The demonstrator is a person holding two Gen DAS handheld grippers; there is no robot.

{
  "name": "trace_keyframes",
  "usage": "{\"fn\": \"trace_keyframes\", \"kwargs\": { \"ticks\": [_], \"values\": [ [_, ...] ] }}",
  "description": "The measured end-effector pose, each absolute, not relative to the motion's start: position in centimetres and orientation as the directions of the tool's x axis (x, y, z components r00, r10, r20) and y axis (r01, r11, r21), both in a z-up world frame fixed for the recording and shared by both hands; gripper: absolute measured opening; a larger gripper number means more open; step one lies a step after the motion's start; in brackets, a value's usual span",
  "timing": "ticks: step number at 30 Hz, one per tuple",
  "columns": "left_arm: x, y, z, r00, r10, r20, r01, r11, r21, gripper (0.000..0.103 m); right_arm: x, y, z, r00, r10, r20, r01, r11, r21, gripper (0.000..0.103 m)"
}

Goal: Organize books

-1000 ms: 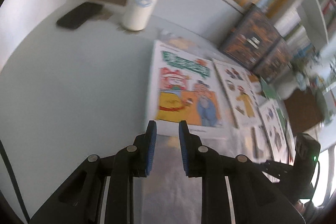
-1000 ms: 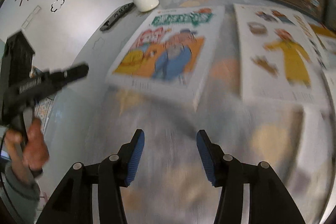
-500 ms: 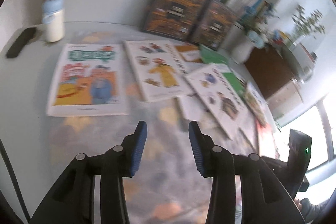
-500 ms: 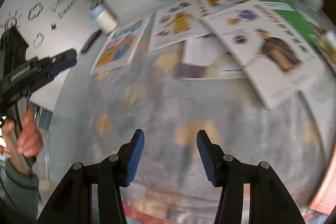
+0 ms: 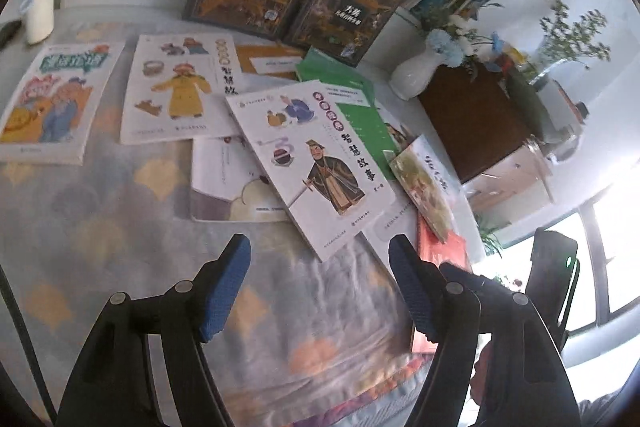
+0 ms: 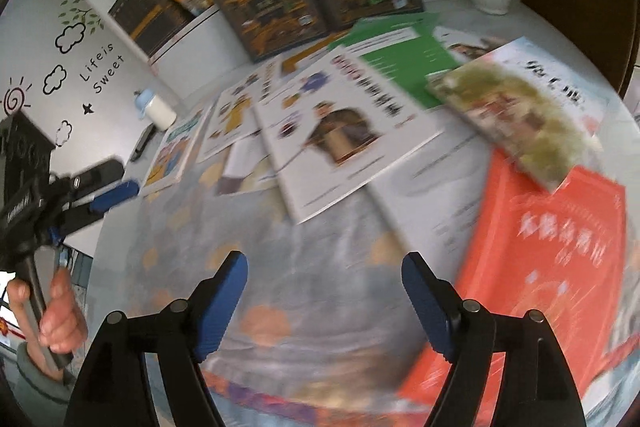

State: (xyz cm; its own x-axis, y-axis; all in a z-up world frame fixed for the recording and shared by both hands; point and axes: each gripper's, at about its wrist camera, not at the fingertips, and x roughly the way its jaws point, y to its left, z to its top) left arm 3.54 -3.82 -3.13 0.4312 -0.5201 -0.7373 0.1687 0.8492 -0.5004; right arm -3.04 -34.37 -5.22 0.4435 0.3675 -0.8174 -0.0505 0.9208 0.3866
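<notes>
Jaws opening, empty, books (image 5: pixel 312 163) beyond

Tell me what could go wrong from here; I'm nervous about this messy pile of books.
The red book seems to reach the table's edge, with a leafy-cover book on it; a tug may tip both off. The white warrior-cover book overlaps several others, so lifting it could drag them. The white vase stands close behind the green book and could be knocked.
</notes>
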Motion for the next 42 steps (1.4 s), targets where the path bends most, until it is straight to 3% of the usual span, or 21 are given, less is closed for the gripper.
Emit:
{"fn": "trace_keyframes", "kwargs": {
  "ticks": [7,8,10,12,13,18,24,33,37,42],
  "values": [
    [5.0,-6.8,-6.6,0.451,-0.413,-0.791,0.089,0.903,-0.420,0.068,4.5,-37.5,-6.3,0.481,0.346,-0.805,-0.121,0.936,0.330,0.078],
    [5.4,-7.1,-7.2,0.453,-0.407,-0.793,0.073,0.904,-0.422,0.066,5.9,-37.6,-6.5,0.491,0.320,-0.810,-0.126,0.946,0.298,0.073],
    [6.2,-7.6,-8.6,0.453,-0.405,-0.794,0.039,0.899,-0.436,0.057,8.3,-37.3,-7.3,0.480,0.311,-0.820,-0.147,0.950,0.275,0.055],
    [7.0,-8.0,-9.9,0.447,-0.403,-0.799,0.011,0.895,-0.446,0.041,10.5,-37.0,-8.3,0.468,0.297,-0.832,-0.162,0.955,0.249,0.053],
    [7.4,-8.3,-10.6,0.443,-0.395,-0.805,-0.006,0.897,-0.443,0.039,11.4,-36.8,-8.7,0.473,0.275,-0.837,-0.164,0.961,0.223,0.050],
    [8.3,-8.3,-13.2,0.439,-0.403,-0.803,-0.095,0.868,-0.487,0.038,14.5,-36.0,-10.4,0.467,0.234,-0.853,-0.159,0.971,0.179,0.047],
    [8.1,-8.5,-13.4,0.413,-0.453,-0.790,-0.064,0.851,-0.521,0.040,14.8,-33.8,-11.6,0.415,0.274,-0.868,-0.240,0.953,0.186,0.049],
    [3.1,-5.6,-12.3,0.377,-0.429,-0.821,-0.029,0.881,-0.473,0.039,9.1,-31.9,-12.1,0.334,0.369,-0.867,-0.258,0.921,0.292,0.049],
    [-0.7,-2.8,-10.8,0.393,-0.418,-0.819,-0.078,0.872,-0.483,0.039,5.0,-30.3,-12.2,0.266,0.436,-0.860,-0.258,0.892,0.372,0.049],
    [-3.8,-0.6,-12.1,0.386,-0.432,-0.815,-0.141,0.845,-0.515,0.039,0.2,-28.7,-12.7,0.214,0.440,-0.872,-0.294,0.880,0.372,0.049]
  ]
}}
